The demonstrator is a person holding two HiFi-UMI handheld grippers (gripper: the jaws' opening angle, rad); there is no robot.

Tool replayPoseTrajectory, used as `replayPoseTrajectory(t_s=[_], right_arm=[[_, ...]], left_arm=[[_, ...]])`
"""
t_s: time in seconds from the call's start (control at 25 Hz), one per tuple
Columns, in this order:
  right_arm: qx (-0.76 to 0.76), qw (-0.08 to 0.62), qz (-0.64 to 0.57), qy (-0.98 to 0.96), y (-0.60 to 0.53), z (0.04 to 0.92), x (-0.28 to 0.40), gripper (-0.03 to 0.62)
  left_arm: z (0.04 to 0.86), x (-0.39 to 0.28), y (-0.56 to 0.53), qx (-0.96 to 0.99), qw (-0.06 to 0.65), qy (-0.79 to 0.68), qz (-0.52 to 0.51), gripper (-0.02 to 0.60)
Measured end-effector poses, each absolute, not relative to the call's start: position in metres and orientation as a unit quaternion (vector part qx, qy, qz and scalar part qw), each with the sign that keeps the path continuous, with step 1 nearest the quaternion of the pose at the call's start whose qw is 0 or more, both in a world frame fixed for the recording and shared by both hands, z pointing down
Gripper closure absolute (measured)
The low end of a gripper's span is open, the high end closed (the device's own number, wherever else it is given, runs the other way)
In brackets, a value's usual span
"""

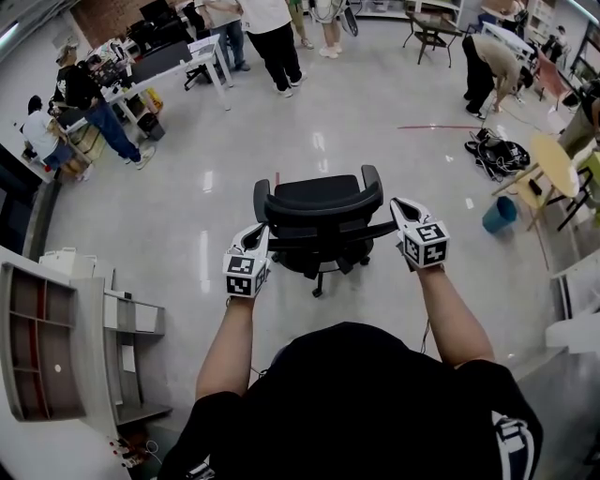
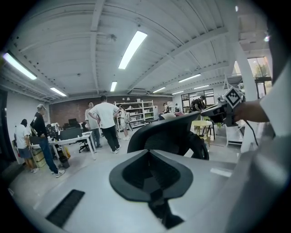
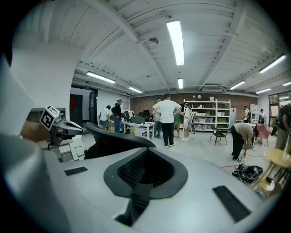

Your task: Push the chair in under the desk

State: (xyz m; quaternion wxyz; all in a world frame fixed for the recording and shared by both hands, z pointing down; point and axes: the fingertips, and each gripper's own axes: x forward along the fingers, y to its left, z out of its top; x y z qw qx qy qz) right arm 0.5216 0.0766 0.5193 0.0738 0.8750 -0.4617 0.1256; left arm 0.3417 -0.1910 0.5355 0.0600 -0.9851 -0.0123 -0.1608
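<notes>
Left gripper [image 1: 257, 234] and right gripper [image 1: 401, 211], both closed and empty, flank my chair [image 1: 319, 208], whose back runs crosswise between them. It stands on open floor [image 1: 394, 141], directly ahead, equally near both.

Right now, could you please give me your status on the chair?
Left gripper, right gripper shut, empty, flanking the chair. Chair out on open floor, not pushed in. Nothing close ahead.

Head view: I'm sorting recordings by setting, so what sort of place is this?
Probably an open-plan office or lab workspace: a black office chair stands on a polished floor, a desk carries monitors, and storage shelving lines the brick back wall.
</notes>
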Motion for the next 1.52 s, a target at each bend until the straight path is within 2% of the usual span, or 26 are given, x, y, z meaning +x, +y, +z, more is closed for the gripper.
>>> replayPoseTrajectory(t_s=[0.24, 0.4, 0.64, 0.92, 1.12, 1.32, 1.52], right_arm=[[0.845, 0.151, 0.103, -0.502, 0.071, 0.527, 0.516, 0.595], [0.812, 0.209, 0.102, -0.535, 0.067, 0.544, 0.507, 0.58], [0.756, 0.291, 0.114, -0.576, 0.061, 0.579, 0.494, 0.517], [0.68, 0.376, 0.146, -0.612, 0.056, 0.62, 0.482, 0.442], [0.633, 0.426, 0.165, -0.624, 0.053, 0.643, 0.476, 0.385], [0.588, 0.481, 0.176, -0.626, 0.048, 0.666, 0.477, 0.345], [0.542, 0.551, 0.185, -0.607, 0.05, 0.695, 0.488, 0.332]], left_arm=[[0.544, 0.339, -0.192, -0.978, 0.09, -0.024, -0.188, 0.565], [0.559, 0.339, -0.19, -0.97, 0.112, -0.043, -0.213, 0.491], [0.589, 0.341, -0.181, -0.951, 0.154, -0.094, -0.251, 0.444], [0.638, 0.34, -0.157, -0.892, 0.232, -0.168, -0.349, 0.365], [0.665, 0.345, -0.151, -0.851, 0.287, -0.19, -0.397, 0.342], [0.686, 0.353, -0.154, -0.805, 0.347, -0.208, -0.434, 0.319], [0.711, 0.356, -0.157, -0.753, 0.393, -0.227, -0.476, 0.291]])
